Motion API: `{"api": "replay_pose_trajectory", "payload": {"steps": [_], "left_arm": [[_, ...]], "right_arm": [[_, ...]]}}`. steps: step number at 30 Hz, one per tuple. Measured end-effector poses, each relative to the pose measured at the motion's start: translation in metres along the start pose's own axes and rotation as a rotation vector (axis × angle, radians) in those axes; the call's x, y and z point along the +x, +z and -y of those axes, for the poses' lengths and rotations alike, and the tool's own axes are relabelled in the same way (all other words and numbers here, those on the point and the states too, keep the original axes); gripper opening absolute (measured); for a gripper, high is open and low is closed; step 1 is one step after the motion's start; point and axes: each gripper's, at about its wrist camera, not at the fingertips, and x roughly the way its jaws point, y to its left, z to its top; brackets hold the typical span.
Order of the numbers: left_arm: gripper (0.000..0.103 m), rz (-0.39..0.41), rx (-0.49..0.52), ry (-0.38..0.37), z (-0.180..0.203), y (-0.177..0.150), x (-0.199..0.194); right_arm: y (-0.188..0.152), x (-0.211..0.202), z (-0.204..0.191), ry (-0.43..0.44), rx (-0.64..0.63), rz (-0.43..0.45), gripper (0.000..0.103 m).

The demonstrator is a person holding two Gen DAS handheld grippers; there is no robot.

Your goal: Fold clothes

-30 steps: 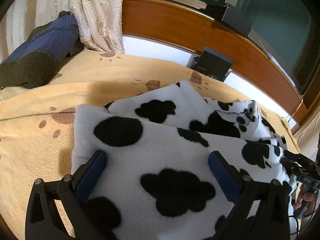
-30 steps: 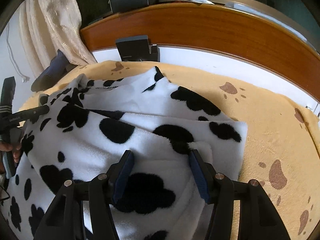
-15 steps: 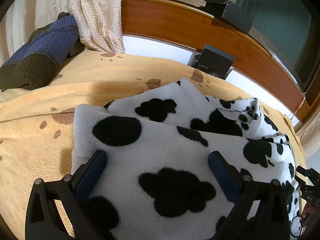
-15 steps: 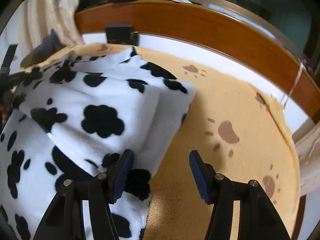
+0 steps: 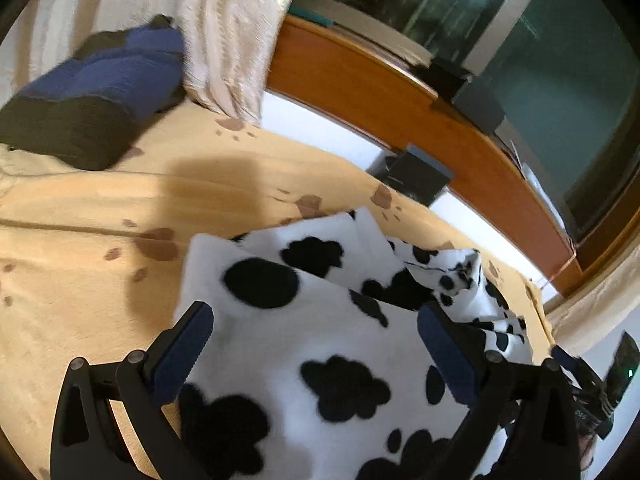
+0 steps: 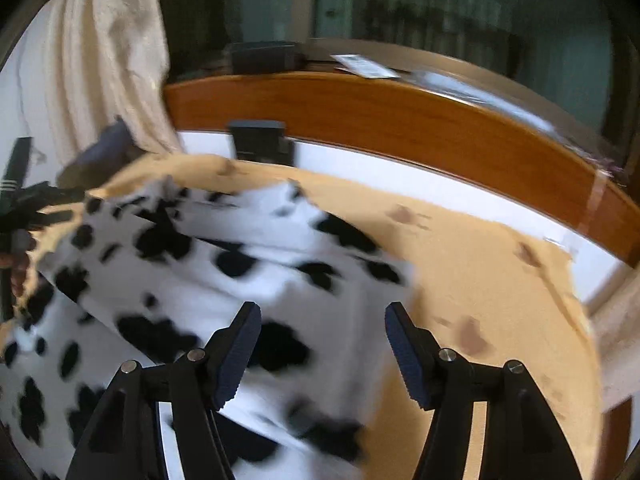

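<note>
A white fleece garment with black cow spots (image 5: 320, 320) lies folded on the tan paw-print blanket (image 5: 80, 280). My left gripper (image 5: 316, 344) hovers over its near fold, jaws wide open, with the cloth below them and not pinched. In the blurred right wrist view the same garment (image 6: 208, 272) spreads over the left and centre. My right gripper (image 6: 322, 352) hangs above its right edge; its jaws are opening and nothing is pressed between the pads. The right gripper (image 5: 592, 392) also shows at the left view's lower right edge. The left gripper (image 6: 20, 208) and a hand (image 6: 16, 268) sit at the right view's left edge.
A folded dark blue and black pile (image 5: 92, 92) rests at the blanket's far left. A cream curtain (image 5: 224, 20) hangs behind it. A wooden headboard (image 5: 380, 92) runs along the back, with a black box (image 5: 416, 176) at its foot and dark window glass above.
Both grippers have lifted away from the garment, which now sits lower and smaller in both views. The right jaws stand wider. The right view swung right, then back over the garment's edge.
</note>
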Motion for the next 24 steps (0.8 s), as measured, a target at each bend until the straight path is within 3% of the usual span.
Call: {"api": "replay_pose_trajectory", "payload": {"steps": [3,7,19,24], "left_arm": [[0.103,-0.064,0.063,0.035,0.004,-0.004,0.026],[0.102,-0.034,0.202,0.107,0.012,-0.016,0.035],[0.102,-0.042,0.269,0.220,0.024,-0.023,0.043],[0.102,-0.024,0.249,0.236,0.032,-0.027,0.025]], "right_arm": [[0.007,0.036,-0.010,0.087,0.023,-0.065,0.065],[-0.007,0.063,-0.011,0.059,-0.037,-0.107,0.066],[-0.010,0.068,-0.014,0.029,-0.078,-0.100,0.069],[-0.010,0.069,-0.015,0.026,-0.078,-0.100,0.069]]}}
